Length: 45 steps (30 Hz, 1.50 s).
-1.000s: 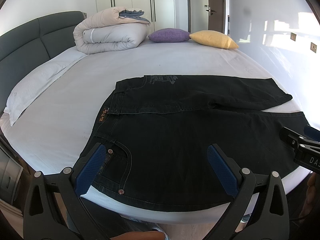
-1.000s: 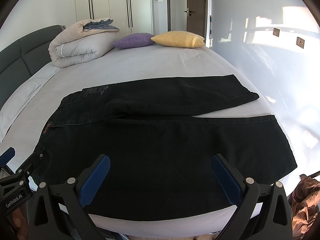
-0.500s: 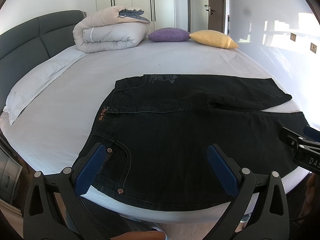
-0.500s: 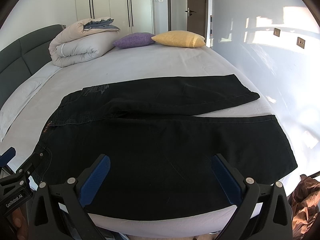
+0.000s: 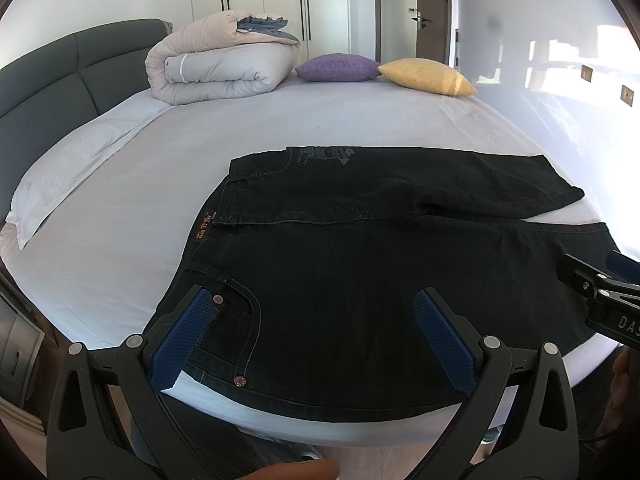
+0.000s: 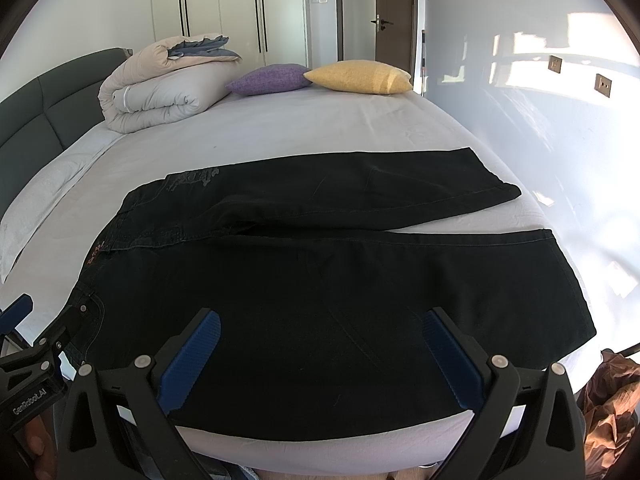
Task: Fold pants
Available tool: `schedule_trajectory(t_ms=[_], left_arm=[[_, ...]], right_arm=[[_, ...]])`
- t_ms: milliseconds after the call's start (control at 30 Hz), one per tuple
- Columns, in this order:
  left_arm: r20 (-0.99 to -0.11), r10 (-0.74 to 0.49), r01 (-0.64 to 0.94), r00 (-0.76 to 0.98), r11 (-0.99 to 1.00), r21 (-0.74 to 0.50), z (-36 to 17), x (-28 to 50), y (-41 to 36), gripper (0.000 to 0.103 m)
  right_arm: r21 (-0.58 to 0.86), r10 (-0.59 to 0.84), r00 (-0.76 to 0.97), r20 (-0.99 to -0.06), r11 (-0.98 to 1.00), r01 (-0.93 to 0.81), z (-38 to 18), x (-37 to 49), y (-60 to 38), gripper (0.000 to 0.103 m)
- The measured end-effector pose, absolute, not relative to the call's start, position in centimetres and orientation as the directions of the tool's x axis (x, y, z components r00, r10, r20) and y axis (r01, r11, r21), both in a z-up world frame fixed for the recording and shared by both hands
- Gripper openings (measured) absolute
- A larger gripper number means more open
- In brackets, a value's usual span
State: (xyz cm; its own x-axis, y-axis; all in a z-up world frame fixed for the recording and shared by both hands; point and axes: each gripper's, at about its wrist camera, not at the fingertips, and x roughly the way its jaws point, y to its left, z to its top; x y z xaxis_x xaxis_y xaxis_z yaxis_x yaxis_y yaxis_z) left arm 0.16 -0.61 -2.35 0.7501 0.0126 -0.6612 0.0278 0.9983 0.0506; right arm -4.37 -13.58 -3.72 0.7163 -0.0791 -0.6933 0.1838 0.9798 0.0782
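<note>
Left wrist view shows the black pants (image 5: 380, 280) spread flat on the bed (image 5: 120, 216), waist to the left. The left gripper (image 5: 316, 308), jaws wide open, hangs above the front pocket. The right gripper (image 6: 320, 330), also wide open, hangs above the near leg.

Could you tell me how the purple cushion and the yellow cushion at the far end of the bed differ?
The purple cushion is purple; the yellow cushion is mustard yellow. The purple cushion lies nearer the rolled duvet, while the yellow cushion lies toward the door side. Sunlight falls on part of the yellow cushion; the purple cushion stays in even shade. Both look similar in shape, lie flat on the bed sheet and sit far from the black pants.
</note>
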Motion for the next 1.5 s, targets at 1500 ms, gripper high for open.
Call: schedule_trajectory(t_ms=[1500], left_arm=[[-0.885,-0.233,0.613,0.403,0.787,0.072,-8.3,39.4,4.4,0.086]], right_arm=[[0.268,0.404,0.631,-0.663,0.914,-0.304,-7.6,10.0,-19.8,0.09]])
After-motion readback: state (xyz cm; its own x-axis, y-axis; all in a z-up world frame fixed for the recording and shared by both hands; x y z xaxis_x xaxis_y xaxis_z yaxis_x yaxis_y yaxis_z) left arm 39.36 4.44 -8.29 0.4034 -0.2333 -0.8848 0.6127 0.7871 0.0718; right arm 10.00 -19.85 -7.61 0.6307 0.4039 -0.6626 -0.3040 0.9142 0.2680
